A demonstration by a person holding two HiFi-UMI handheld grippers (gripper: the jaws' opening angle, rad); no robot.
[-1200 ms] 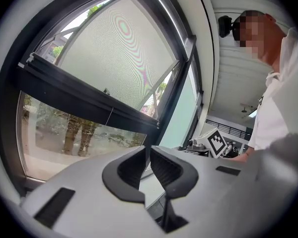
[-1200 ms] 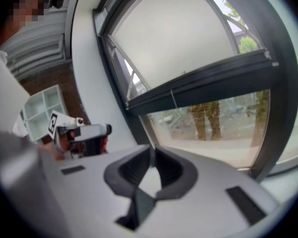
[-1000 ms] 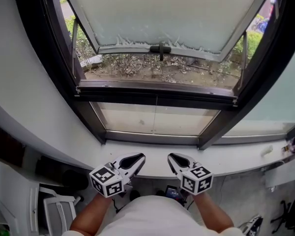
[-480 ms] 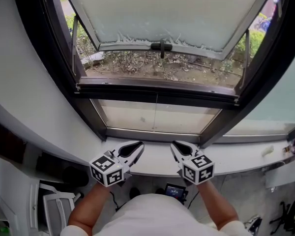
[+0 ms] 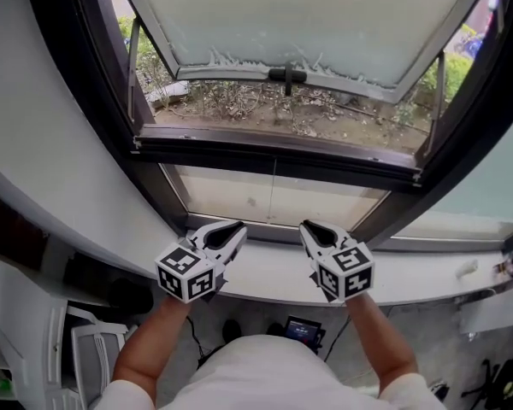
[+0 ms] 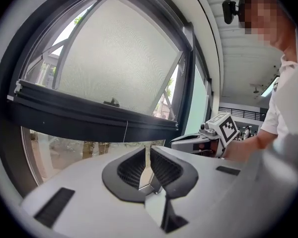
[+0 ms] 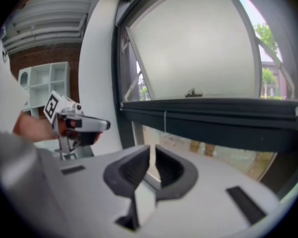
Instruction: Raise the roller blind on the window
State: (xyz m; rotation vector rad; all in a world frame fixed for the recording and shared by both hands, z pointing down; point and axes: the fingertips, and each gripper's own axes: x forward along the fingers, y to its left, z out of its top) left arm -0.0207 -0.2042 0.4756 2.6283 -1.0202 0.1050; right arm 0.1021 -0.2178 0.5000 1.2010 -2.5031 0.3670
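Note:
A dark horizontal bar [image 5: 274,156] crosses the dark-framed window, and a thin cord [image 5: 274,196] hangs from its middle over the lower pane. The same bar [image 6: 89,115] and cord [image 6: 125,131] show in the left gripper view, and bar [image 7: 213,114] and cord [image 7: 165,119] in the right gripper view. My left gripper [image 5: 238,228] and right gripper [image 5: 306,226] hover side by side over the white sill [image 5: 427,282], below the cord and apart from it. Both are shut with nothing between the jaws, as seen at the left gripper [image 6: 148,150] and right gripper [image 7: 152,150].
Above the bar, a frosted sash [image 5: 308,15] with a dark handle [image 5: 288,77] is tilted open outward over bare ground and shrubs. White wall curves at the left. A white shelf unit [image 5: 94,357] and a small device [image 5: 303,330] lie below the sill.
Both grippers have moved forward from below the sill's edge to over the sill, closer to the lower pane. Their jaws stayed shut.

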